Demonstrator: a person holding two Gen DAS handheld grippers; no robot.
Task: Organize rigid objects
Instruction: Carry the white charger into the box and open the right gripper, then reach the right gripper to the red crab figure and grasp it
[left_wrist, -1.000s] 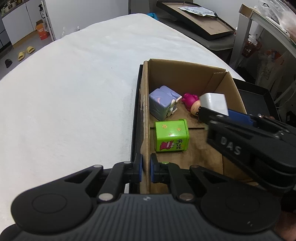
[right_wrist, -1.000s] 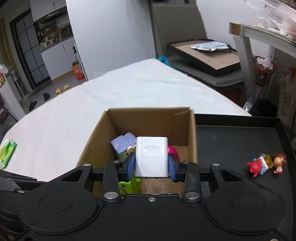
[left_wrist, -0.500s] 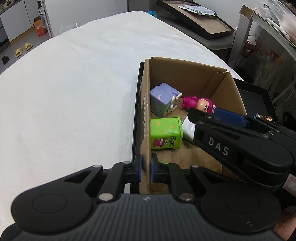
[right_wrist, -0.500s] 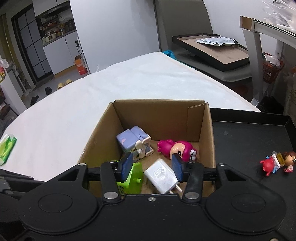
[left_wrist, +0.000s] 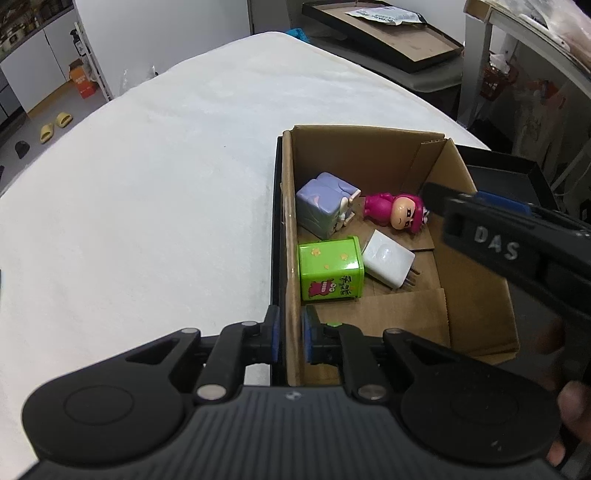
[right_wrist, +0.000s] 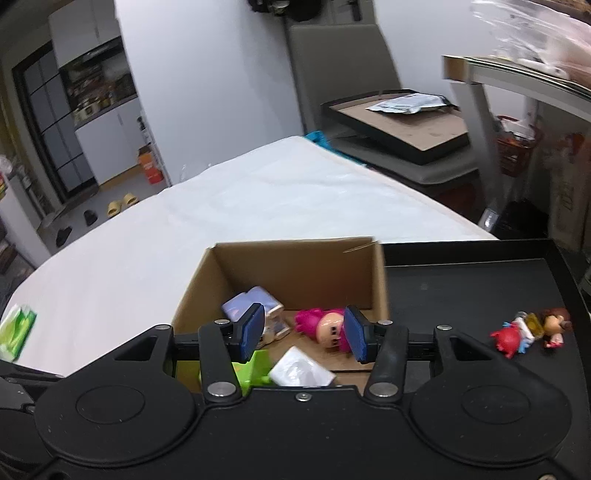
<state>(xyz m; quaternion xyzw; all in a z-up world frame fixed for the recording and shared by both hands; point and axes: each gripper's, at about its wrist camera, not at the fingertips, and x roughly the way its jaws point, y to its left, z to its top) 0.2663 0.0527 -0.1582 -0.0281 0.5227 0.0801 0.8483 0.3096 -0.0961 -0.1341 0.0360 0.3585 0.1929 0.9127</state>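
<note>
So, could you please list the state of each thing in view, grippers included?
Cardboard box: open-topped, upright.
White charger: lying flat in the box, released.
Green tin: lying on its side.
Pink figure: lying down.
Left gripper: straddling the box wall, jaws just easing.
Right gripper: open, empty, above the box.

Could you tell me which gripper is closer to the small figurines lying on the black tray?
Right. The right gripper hangs open over the cardboard box, beside the figurines. The left gripper straddles the box's far wall.
</note>
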